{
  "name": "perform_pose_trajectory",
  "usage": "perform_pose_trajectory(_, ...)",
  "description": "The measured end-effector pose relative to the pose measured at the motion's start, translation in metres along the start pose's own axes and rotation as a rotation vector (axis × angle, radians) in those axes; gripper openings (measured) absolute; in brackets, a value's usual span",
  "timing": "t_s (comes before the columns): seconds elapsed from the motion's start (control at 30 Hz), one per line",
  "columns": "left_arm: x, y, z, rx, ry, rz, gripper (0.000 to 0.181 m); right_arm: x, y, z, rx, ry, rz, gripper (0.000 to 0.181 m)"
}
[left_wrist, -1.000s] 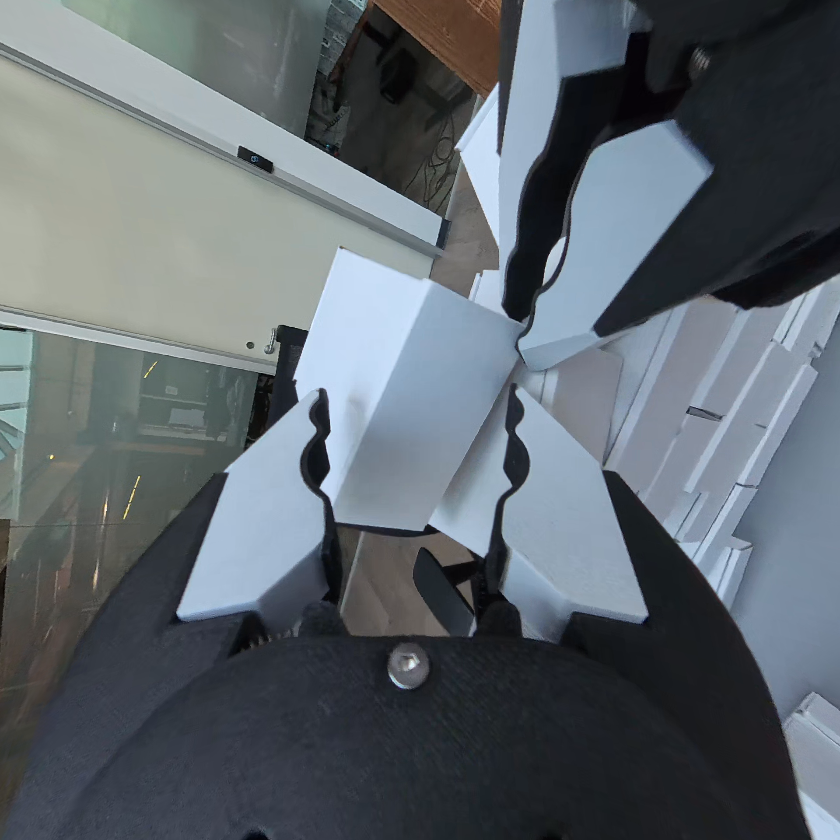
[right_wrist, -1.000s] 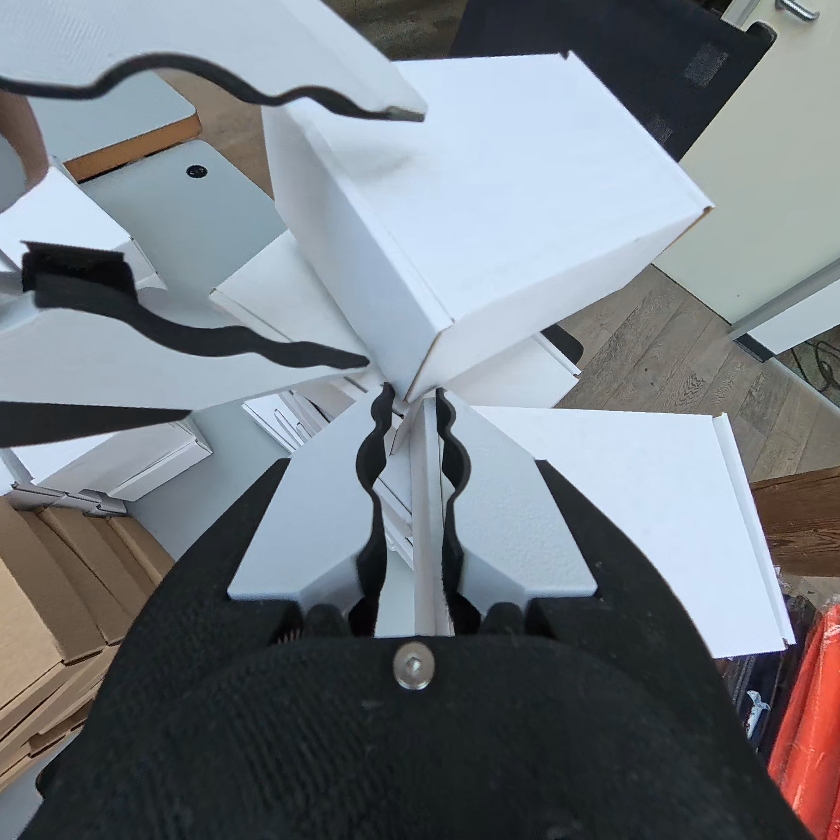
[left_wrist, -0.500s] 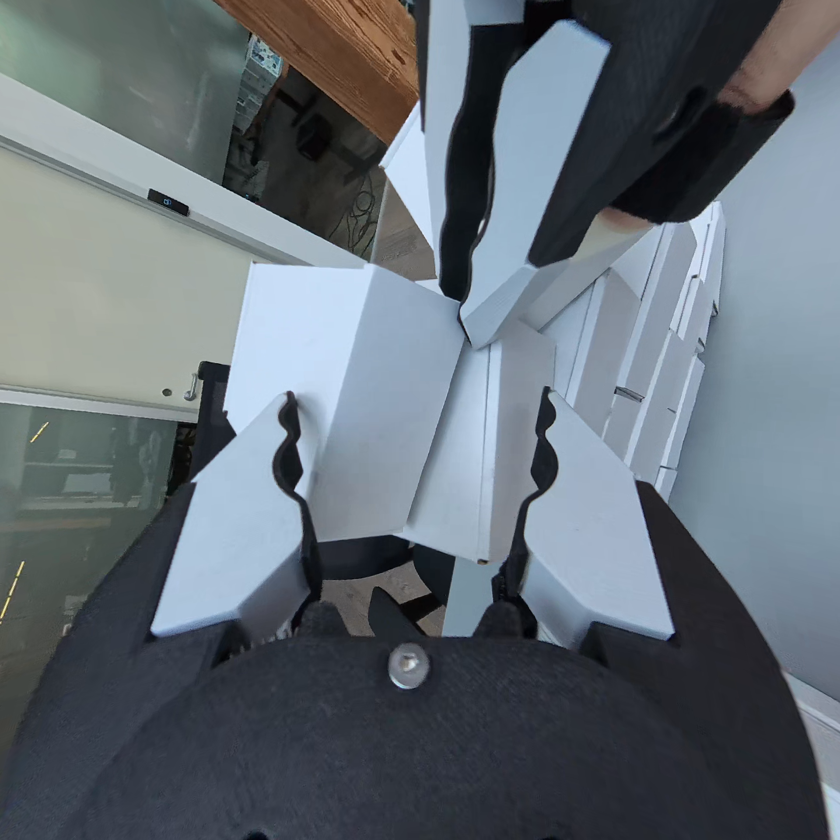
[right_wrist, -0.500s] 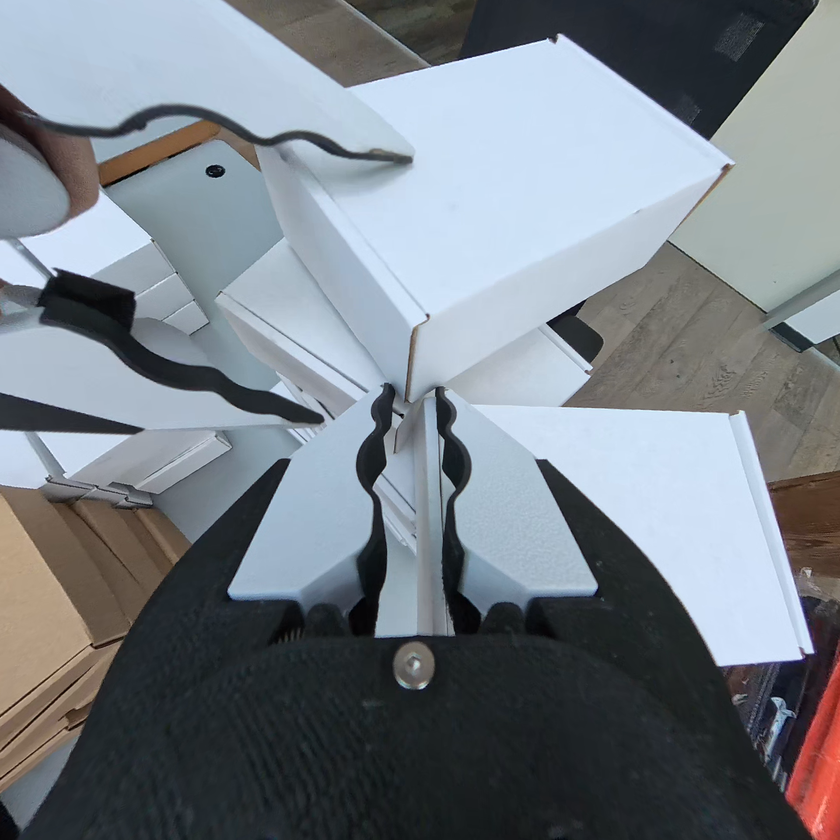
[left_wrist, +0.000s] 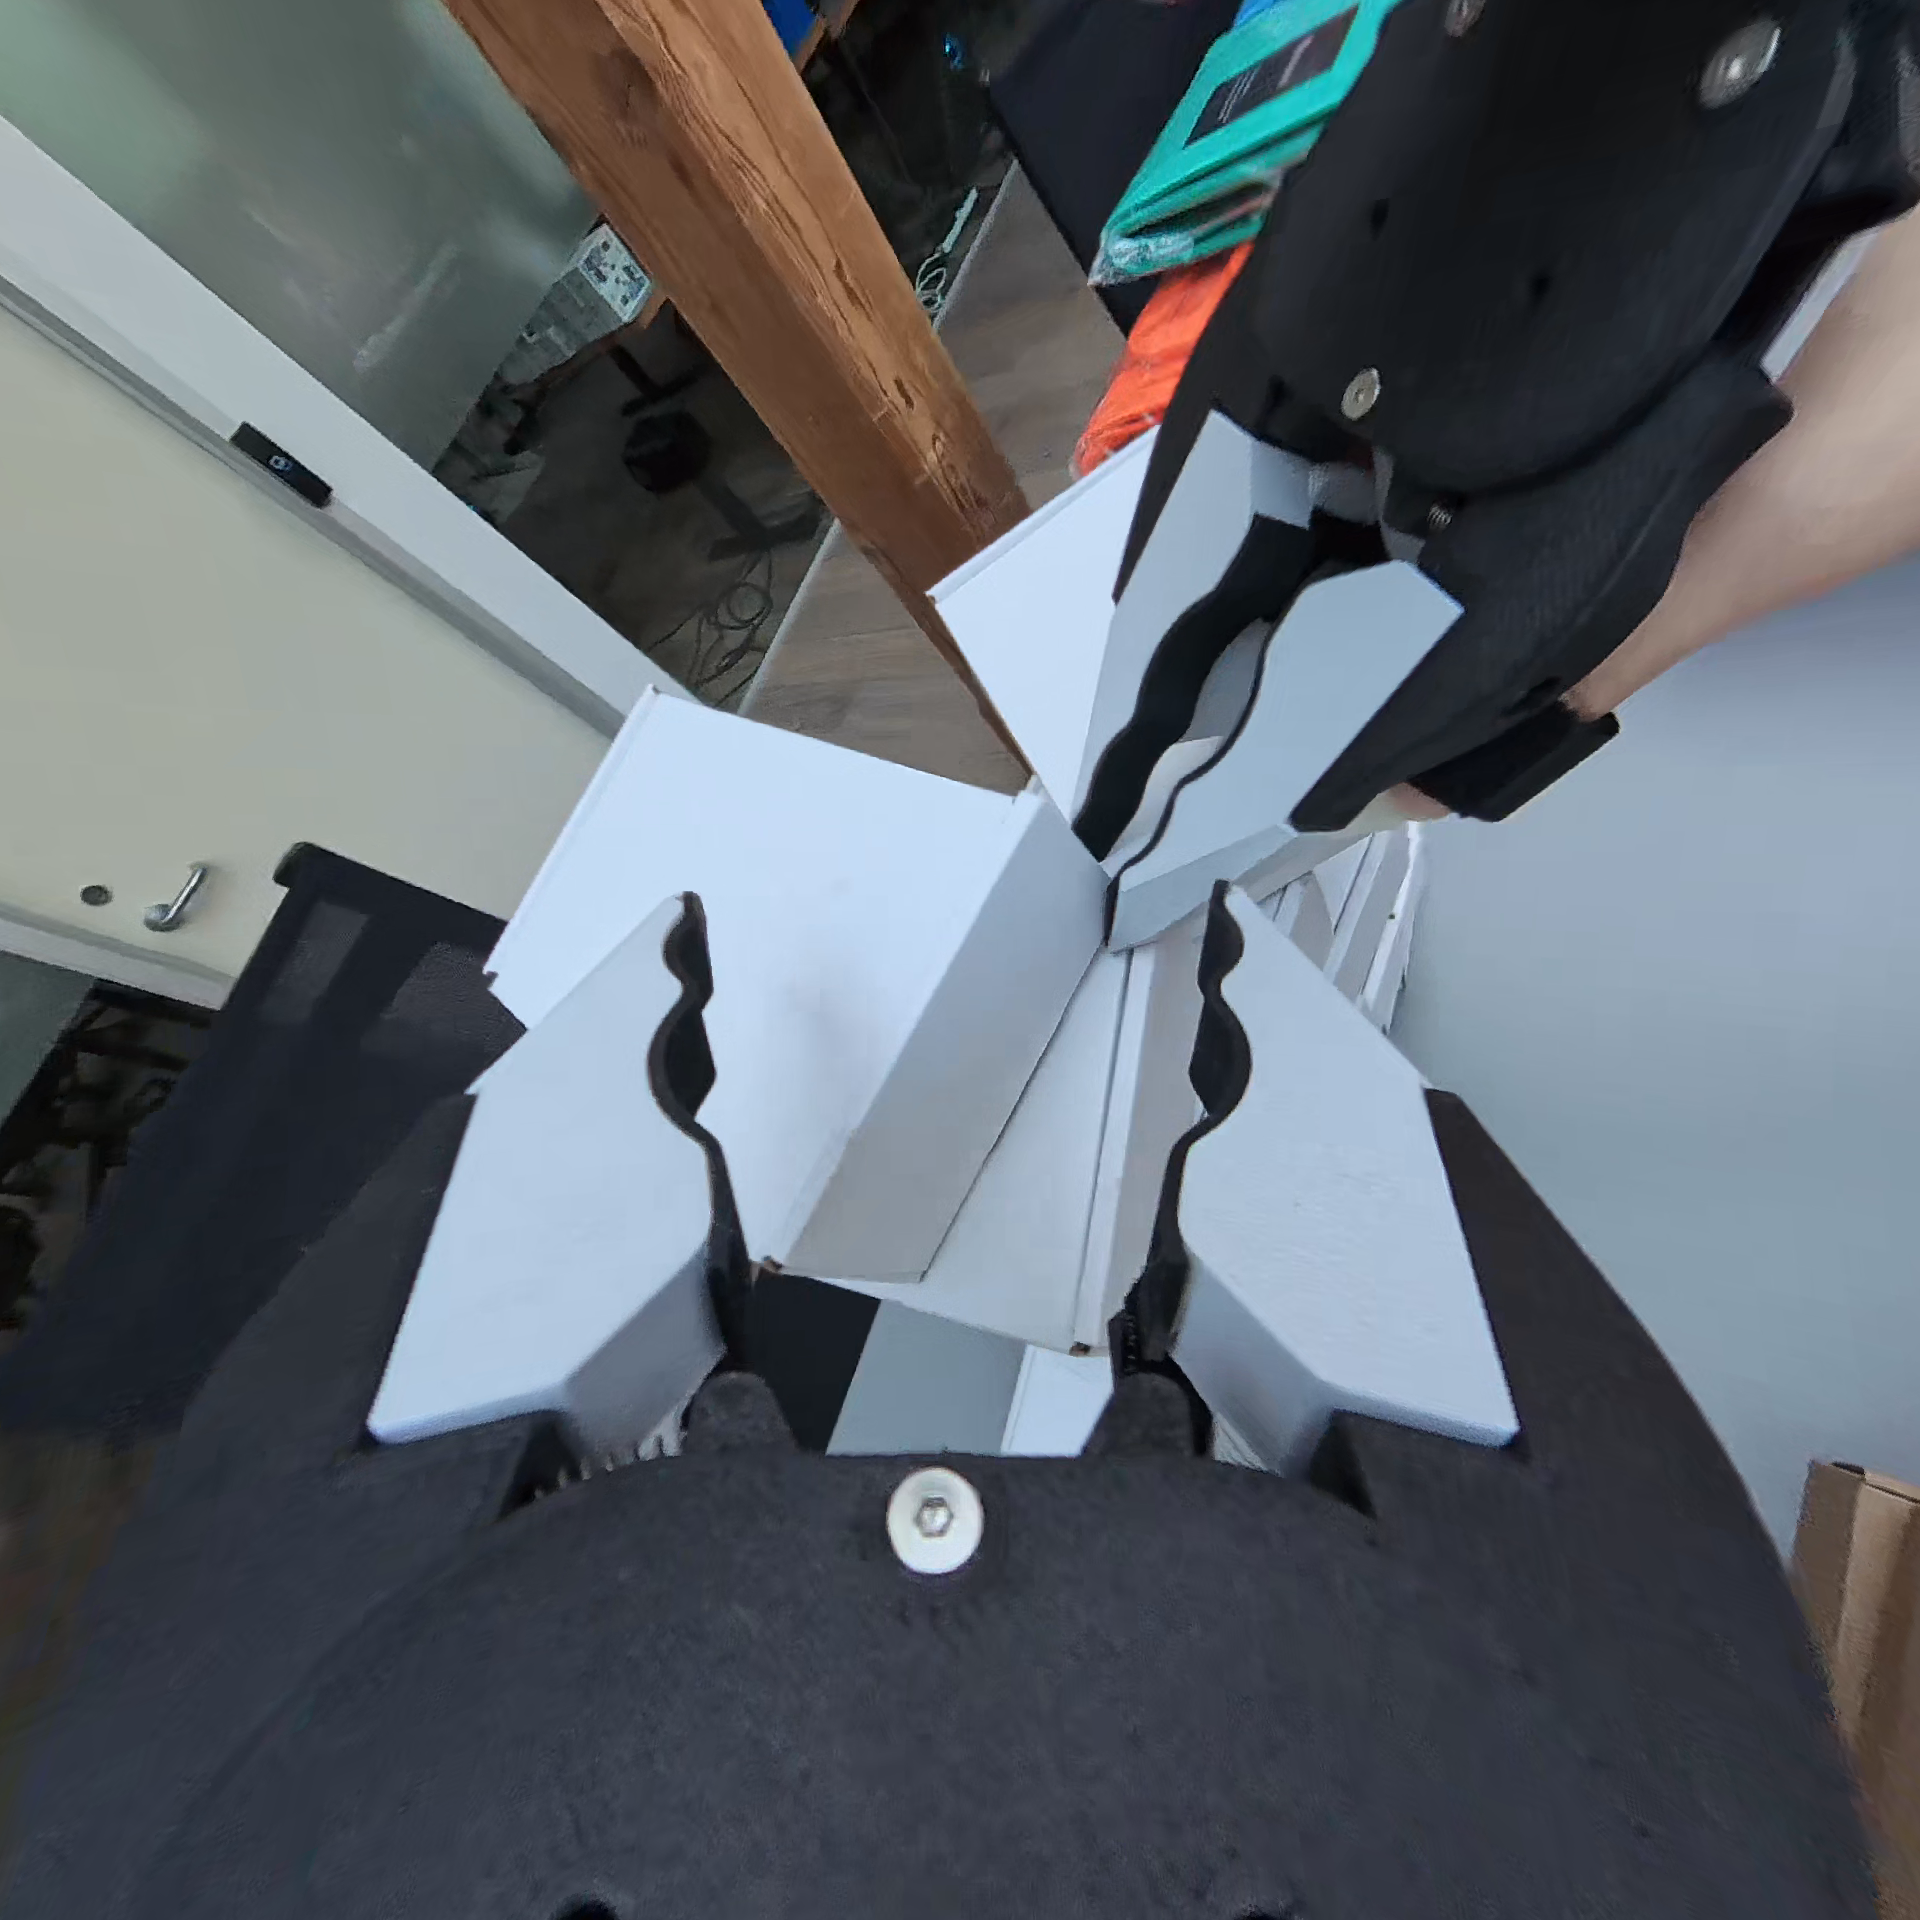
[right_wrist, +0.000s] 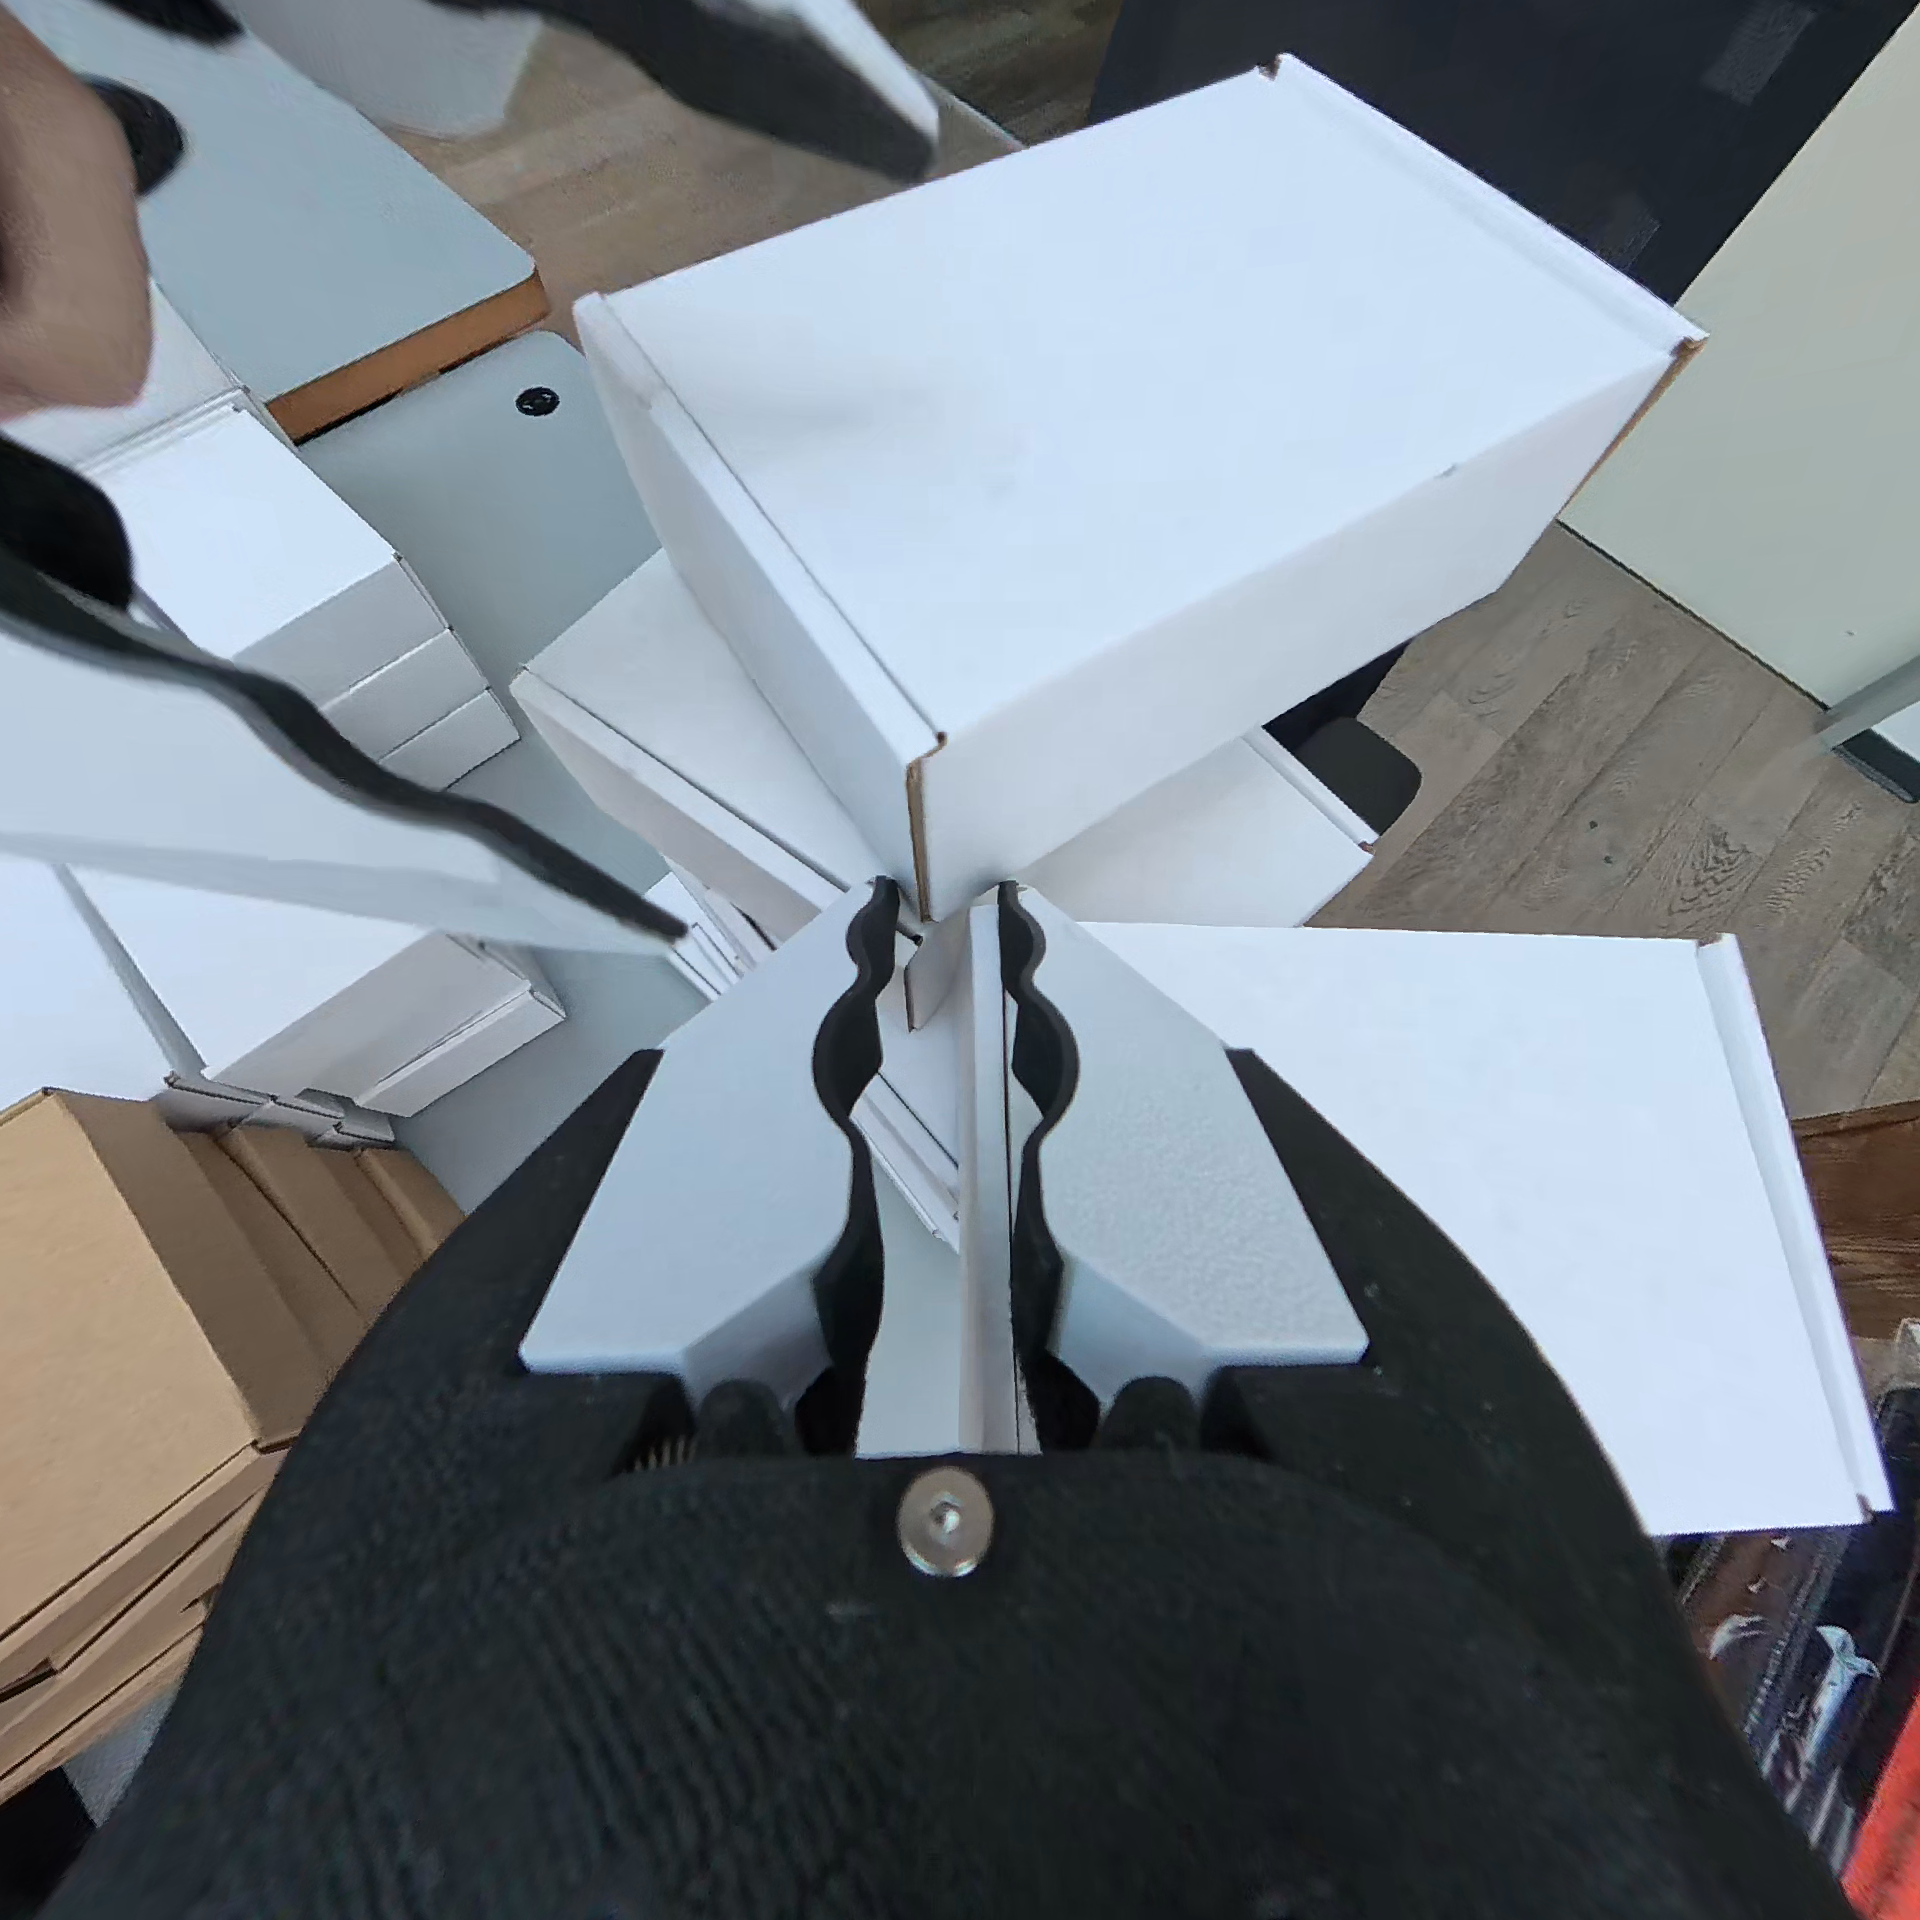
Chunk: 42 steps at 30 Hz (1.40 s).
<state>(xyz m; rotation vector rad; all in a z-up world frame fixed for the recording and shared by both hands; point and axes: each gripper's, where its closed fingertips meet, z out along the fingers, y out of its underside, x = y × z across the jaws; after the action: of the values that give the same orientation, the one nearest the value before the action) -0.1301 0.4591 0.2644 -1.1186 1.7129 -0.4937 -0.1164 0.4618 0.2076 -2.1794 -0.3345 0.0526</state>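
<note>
**Grey table, wood floor**

Below me I see a grey table (right_wrist: 343, 239) with a wood-coloured edge. White boxes (right_wrist: 301, 582) are stacked on it, near that edge. Tan cardboard boxes (right_wrist: 114, 1299) lie piled beside the table, lower left. Beyond the table's edge lies wood-plank floor (right_wrist: 1621, 790).

A slanting wooden beam (left_wrist: 790, 312) is seen before frosted glass (left_wrist: 312, 187) and a cream wall (left_wrist: 208, 675). Wood-grain flooring (right_wrist: 1621, 790) is lit by daylight; a grey bench (right_wrist: 343, 239) and a black mesh chair (left_wrist: 312, 1039) are seen.
</note>
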Motion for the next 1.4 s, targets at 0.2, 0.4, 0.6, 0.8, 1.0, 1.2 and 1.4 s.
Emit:
perform_pose_trajectory(0.2,-0.076,-0.026,-0.022,0.087,0.041,-0.242,0.072,-0.001,-0.001,0.001,-0.01,0.001,-0.008,0.018)
perform_pose_trajectory(0.4,-0.116,-0.11,0.032,-0.044,0.133,-0.14,0.069,-0.001,-0.002,0.002,-0.01,0.01,-0.021,0.018)
perform_pose_trajectory(0.6,-0.029,-0.204,0.097,-0.399,0.436,0.121,0.032,-0.002,-0.003,0.003,-0.023,0.011,-0.02,0.018)
perform_pose_trajectory(0.8,0.084,-0.148,0.165,-0.876,0.529,0.794,0.0,-0.001,-0.001,0.002,-0.021,0.0,-0.012,0.018)
perform_pose_trajectory(1.0,0.131,-0.074,0.189,-1.21,0.645,0.935,0.0,-0.001,0.0,0.001,-0.025,-0.006,-0.012,0.018)
perform_pose_trajectory(1.2,0.094,-0.054,0.183,-1.389,0.6,0.875,0.0,-0.001,0.001,0.0,-0.019,-0.018,0.001,0.018)
perform_pose_trajectory(1.4,0.082,-0.047,0.188,-1.405,0.578,0.732,0.0,-0.006,0.001,-0.001,-0.02,-0.054,-0.034,0.018)
